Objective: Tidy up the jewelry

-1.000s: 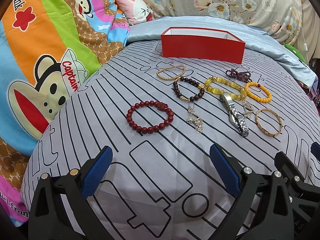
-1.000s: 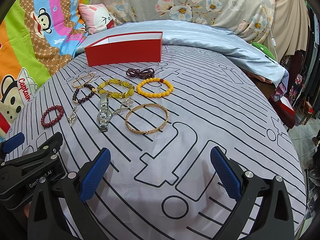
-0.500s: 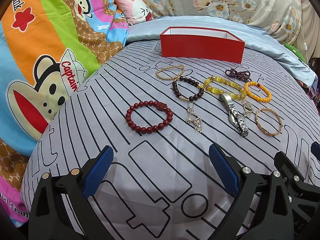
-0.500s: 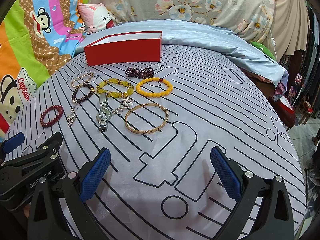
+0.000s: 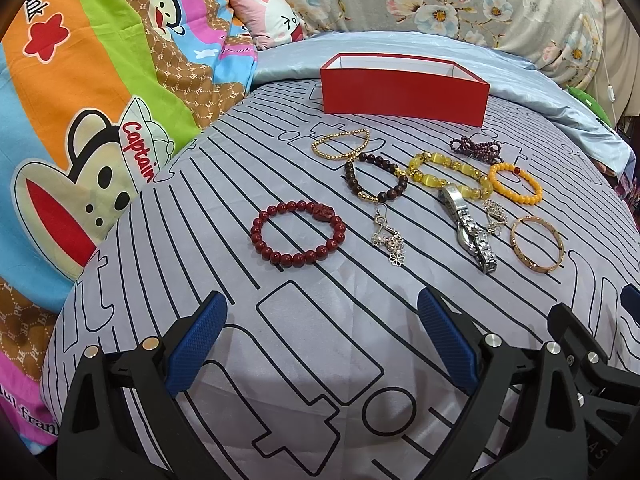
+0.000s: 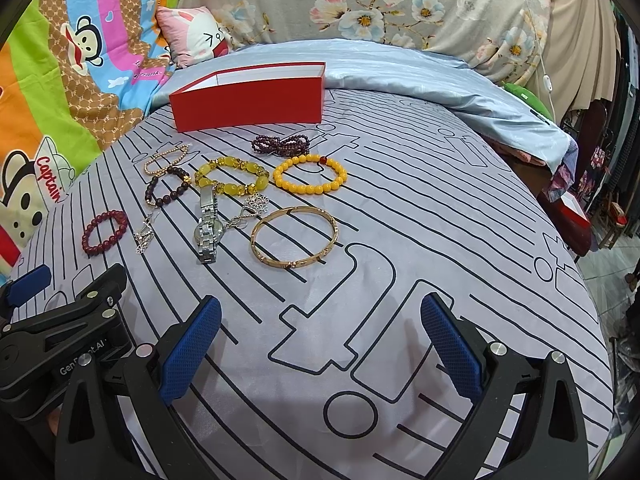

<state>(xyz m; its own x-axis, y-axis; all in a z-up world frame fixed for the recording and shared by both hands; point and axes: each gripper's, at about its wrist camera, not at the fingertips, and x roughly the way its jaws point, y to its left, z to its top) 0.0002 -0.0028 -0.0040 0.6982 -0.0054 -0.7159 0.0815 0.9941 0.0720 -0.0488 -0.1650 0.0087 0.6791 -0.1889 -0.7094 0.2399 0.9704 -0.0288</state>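
Jewelry lies spread on the grey lined bedsheet (image 5: 320, 360) before the red box (image 5: 404, 92), whose floor its front wall hides. From the left wrist, the left gripper (image 5: 322, 344) gapes wide, empty, short of the red bead bracelet (image 5: 298, 233); the right tool is cut off at the edge. From the right wrist, the right gripper (image 6: 320, 346) spreads wide near the gold bangle (image 6: 295, 237); the silver watch (image 6: 208, 228) face is unreadable

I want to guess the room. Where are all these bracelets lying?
Most likely a bedroom, on a bed: the bracelets lie on a soft striped sheet, with a pillow and a cartoon blanket behind.
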